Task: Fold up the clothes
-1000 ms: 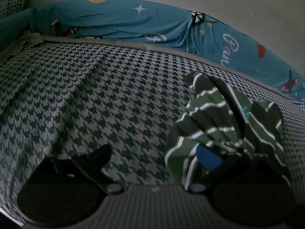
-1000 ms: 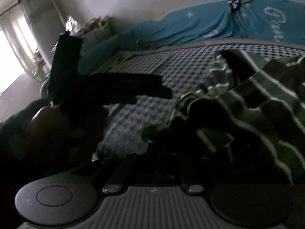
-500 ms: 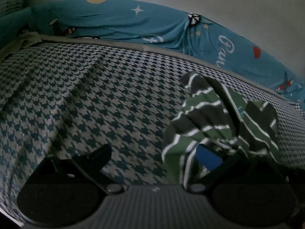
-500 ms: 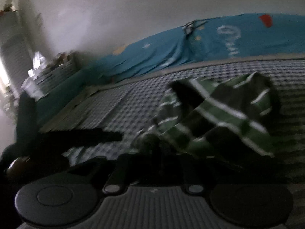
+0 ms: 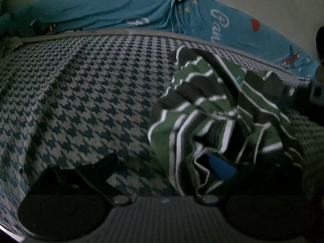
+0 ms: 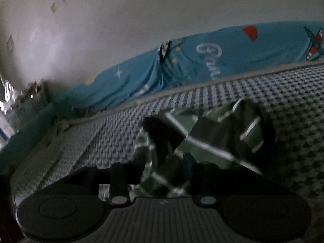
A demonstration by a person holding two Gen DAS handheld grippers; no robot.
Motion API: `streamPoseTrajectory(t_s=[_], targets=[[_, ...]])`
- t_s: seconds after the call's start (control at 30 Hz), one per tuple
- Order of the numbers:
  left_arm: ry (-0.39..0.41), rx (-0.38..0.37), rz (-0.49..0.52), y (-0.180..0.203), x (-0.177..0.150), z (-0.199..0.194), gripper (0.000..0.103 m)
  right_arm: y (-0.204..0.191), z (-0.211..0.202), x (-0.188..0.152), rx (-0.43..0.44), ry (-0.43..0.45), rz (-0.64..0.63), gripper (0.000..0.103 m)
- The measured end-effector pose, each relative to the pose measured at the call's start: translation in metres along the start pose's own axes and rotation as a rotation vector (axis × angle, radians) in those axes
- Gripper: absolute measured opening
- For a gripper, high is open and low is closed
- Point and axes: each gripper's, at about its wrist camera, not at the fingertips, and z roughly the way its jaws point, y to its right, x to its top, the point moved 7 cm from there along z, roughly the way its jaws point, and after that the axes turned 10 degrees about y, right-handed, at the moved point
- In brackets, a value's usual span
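A crumpled green garment with white and dark stripes [image 5: 212, 105] lies bunched on the houndstooth bed cover [image 5: 91, 93], right of centre in the left wrist view. My left gripper [image 5: 162, 166] is open and low over the cover. Its left finger rests above bare cover, and its blue-padded right finger [image 5: 221, 167] is tucked under a fold of the garment. In the right wrist view the same garment [image 6: 212, 141] lies just ahead. My right gripper [image 6: 164, 172] has its jaws opening, with loose cloth between the fingers and no pad pressing on it.
A blue sheet printed with stars, planes and lettering [image 5: 141, 12] runs along the far side of the bed below a pale wall [image 6: 121, 30]. A cluttered shelf or basket [image 6: 24, 101] stands at the far left. A dark shape [image 5: 316, 95] sits at the right edge by the garment.
The right gripper's fingers have parted and let the garment go; it now lies lower on the bed. That view swung up toward the wall. The left gripper shifted slightly, still open.
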Motion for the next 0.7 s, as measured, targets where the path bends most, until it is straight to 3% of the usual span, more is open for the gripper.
streamPoseTrajectory(t_s=[0.07, 0.47, 0.5, 0.63, 0.7], targets=[[0.002, -0.004, 0.007, 0.000, -0.001, -0.003, 0.101, 0.002, 0.003, 0.003, -0.019, 0.003, 0.005, 0.054], [-0.007, -0.028, 0.040, 0.007, -0.002, -0.005, 0.103, -0.006, 0.048, -0.038, -0.079, -0.145, -0.012, 0.053], [-0.007, -0.028, 0.042, 0.007, -0.001, -0.005, 0.103, -0.004, 0.050, -0.041, -0.091, -0.149, -0.016, 0.052], [-0.004, -0.037, 0.032, 0.008, 0.000, -0.005, 0.103, 0.002, 0.049, -0.048, -0.112, -0.146, -0.028, 0.021], [0.001, -0.043, 0.022, 0.008, 0.002, -0.006, 0.103, 0.003, 0.048, -0.048, -0.104, -0.142, -0.020, 0.014]])
